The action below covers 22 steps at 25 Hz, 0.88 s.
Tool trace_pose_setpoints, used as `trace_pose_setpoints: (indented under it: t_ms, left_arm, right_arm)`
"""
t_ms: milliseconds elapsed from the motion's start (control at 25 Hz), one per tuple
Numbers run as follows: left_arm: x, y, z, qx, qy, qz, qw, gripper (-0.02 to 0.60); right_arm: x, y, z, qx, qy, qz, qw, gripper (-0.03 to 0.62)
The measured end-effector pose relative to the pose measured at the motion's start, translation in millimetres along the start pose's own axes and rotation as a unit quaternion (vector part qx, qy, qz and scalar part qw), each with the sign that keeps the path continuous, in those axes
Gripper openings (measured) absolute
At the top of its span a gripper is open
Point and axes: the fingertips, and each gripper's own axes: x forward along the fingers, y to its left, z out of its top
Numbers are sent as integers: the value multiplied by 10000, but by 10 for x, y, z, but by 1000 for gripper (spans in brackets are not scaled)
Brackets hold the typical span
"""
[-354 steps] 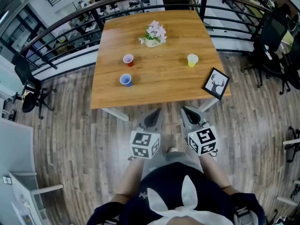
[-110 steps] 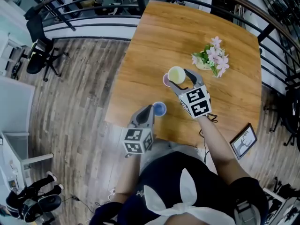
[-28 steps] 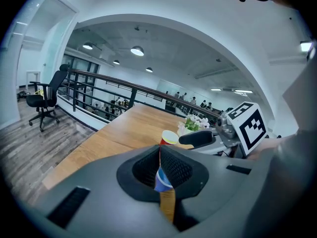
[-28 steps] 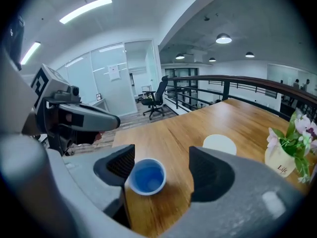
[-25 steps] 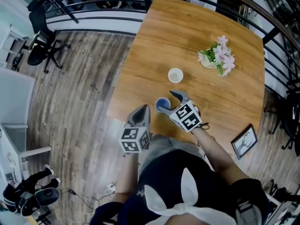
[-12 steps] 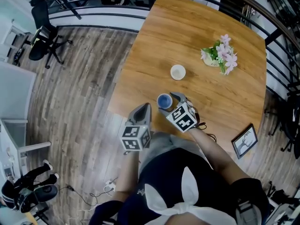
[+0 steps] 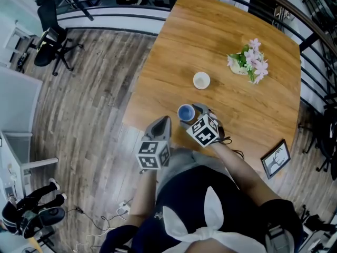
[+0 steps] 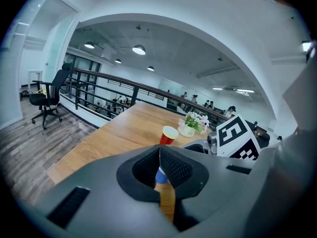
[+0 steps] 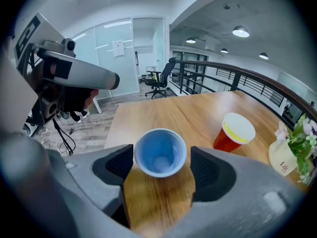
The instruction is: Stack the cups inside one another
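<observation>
Fingers (image 9: 115,166) of the right gripper (image 9: 161,158) stood spread astride the upright blue cup (image 9: 159,151), the red-and-yellow stack (image 9: 233,132) beyond to its right, while those of the left gripper (image 8: 159,155) were pressed together.

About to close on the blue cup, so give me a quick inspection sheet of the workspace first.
Surface: wooden table, bare wood around the cups.
Job's things: blue cup upright and empty near the table's near edge; yellow cup nested in the red cup, standing apart from the blue one.
Clutter: flower pot beyond the stack; picture frame at a table corner.
Grippers: right hand-held gripper open, jaws either side of the blue cup; left hand-held gripper shut and empty, by the table's near edge.
Cables: cable with a plug on the floor.
Surroundings: railing behind the table; office chair on the wood floor.
</observation>
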Motion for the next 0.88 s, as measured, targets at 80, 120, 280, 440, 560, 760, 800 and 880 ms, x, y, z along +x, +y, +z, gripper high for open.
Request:
trace_pose_setpoints:
  t_ms: [80,120,280,440,560,760,800,880]
  left_arm:
    - [2,-12,9,14,19,-12,10000,18]
    - [5,-14,13,19,21,-10,10000,18]
    - [4,-28,31,30,22,-18,10000,18]
    - [21,-25,56,55,-35,-29,10000,17]
    - [11,-21,59,58,-36,-15,10000,18]
    - [7,-36,70,57,-45,-35,10000,18]
    - [10,-44,74,58,-44,-47,10000,18]
    - [23,-68,93,74,-66,-77,9999,18]
  right_arm:
    - [-5,-10,-9,-20,27,-15,10000,333]
    - [-9,-14,-12,-25,30,-15,10000,322]
    - [-28,-4,-14,-46,40,11,10000,322]
    - [-41,-11,6,-54,17,12,10000,321]
    - [-92,-22,67,-39,-57,-35,10000,321]
    - [-262,-101,243,-46,-264,-195,9995,321]
    - [-305,-123,280,-45,-314,-227,9992,321]
    - [-397,-176,350,-35,-414,-289,9987,321]
